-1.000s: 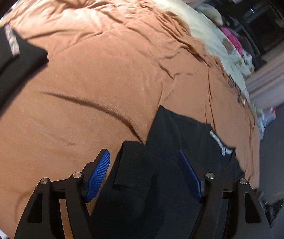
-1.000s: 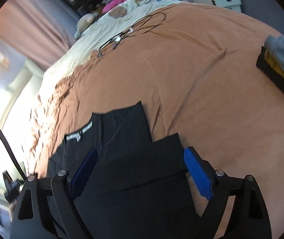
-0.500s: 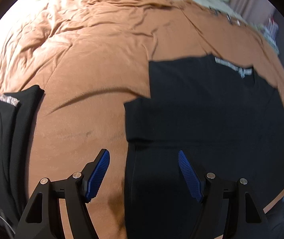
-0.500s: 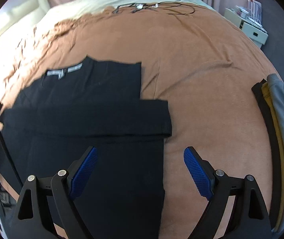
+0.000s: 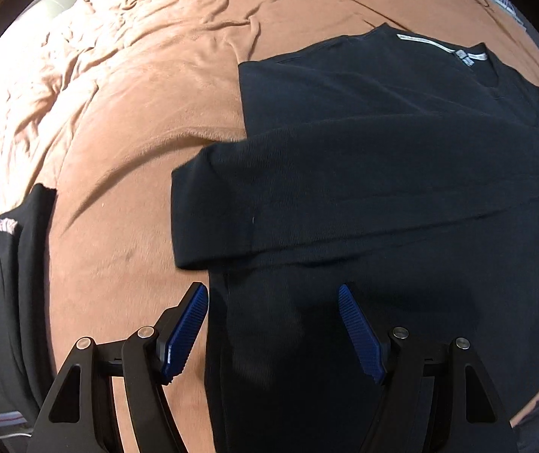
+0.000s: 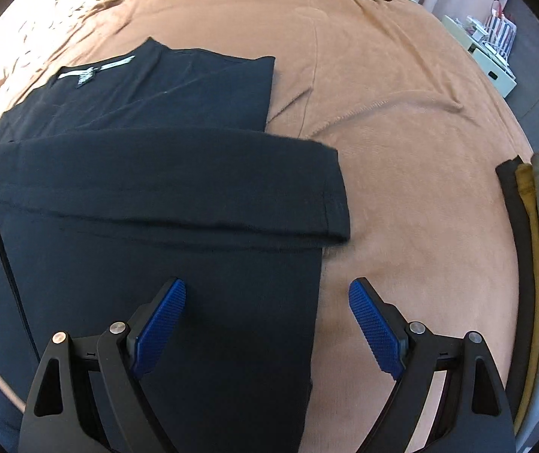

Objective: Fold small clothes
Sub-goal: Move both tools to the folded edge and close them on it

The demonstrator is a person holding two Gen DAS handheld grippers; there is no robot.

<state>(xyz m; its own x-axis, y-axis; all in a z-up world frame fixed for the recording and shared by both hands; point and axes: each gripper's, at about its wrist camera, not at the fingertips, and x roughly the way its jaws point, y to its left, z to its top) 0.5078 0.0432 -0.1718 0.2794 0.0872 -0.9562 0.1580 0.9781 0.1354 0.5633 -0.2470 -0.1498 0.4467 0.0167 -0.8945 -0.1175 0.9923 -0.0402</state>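
Your black sweater [image 5: 382, 151] lies flat on the brown bedspread [image 5: 137, 113], collar at the far end, with both sleeves folded across its middle. Your left tool [image 5: 273, 324] hangs over the sweater's near left edge: its left pad is above the bedspread just outside that edge, its right pad above the sweater. Its jaws have just been opening and stand wide, pressing on nothing. Your right tool [image 6: 265, 324] straddles the sweater's [image 6: 148, 196] near right edge the same way, jaws wide and gripping nothing. Left of the sweater lies a folded black garment [image 5: 16, 283]; right of it, well apart, sits a stack of folded clothes [image 6: 533, 245].
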